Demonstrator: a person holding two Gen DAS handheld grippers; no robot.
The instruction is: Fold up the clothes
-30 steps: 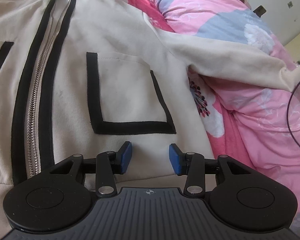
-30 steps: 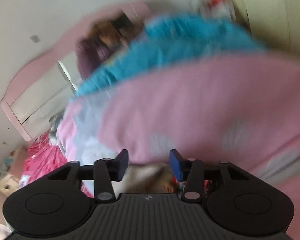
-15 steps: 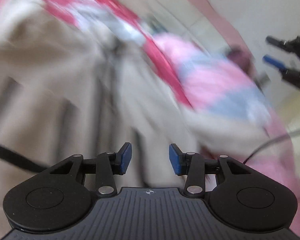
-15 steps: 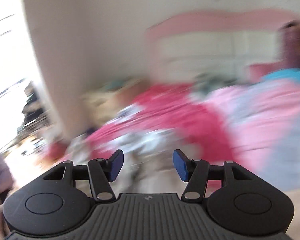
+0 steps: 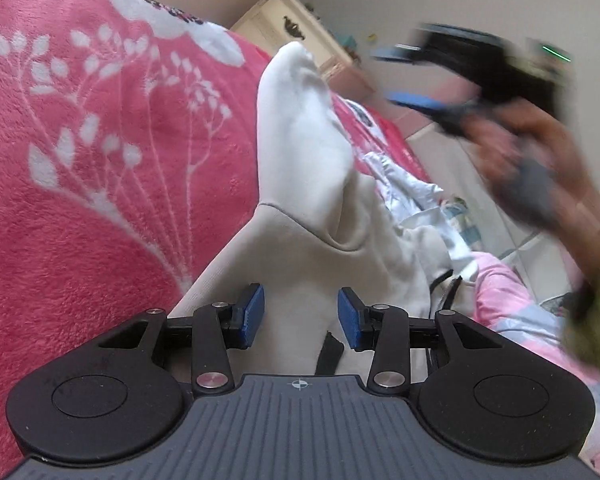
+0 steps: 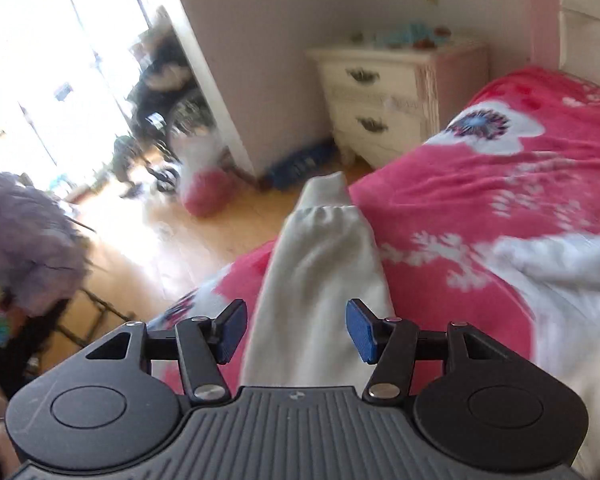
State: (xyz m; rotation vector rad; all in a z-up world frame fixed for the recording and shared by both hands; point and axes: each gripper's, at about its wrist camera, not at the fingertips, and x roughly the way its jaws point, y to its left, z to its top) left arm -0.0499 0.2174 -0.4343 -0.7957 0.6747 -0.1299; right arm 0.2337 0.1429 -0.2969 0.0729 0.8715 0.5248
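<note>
A cream zip jacket lies on a pink floral blanket. In the left wrist view its sleeve (image 5: 304, 152) stretches away from my left gripper (image 5: 300, 316), which is open just above the cream cloth. The right gripper (image 5: 440, 92) shows blurred at the upper right of that view, held by a hand. In the right wrist view the sleeve (image 6: 324, 264) with its gathered cuff runs forward between the fingers of my open right gripper (image 6: 296, 330), close above it.
The pink blanket (image 6: 500, 184) covers the bed (image 5: 80, 160). A cream nightstand (image 6: 384, 96) stands beyond the bed corner, with wooden floor (image 6: 148, 248) to the left. A pink and blue quilt (image 5: 512, 300) lies at the right.
Both grippers have swung fast from the jacket's body and the quilt over to the jacket's sleeve. Both stay open; the right one opened slightly wider.
</note>
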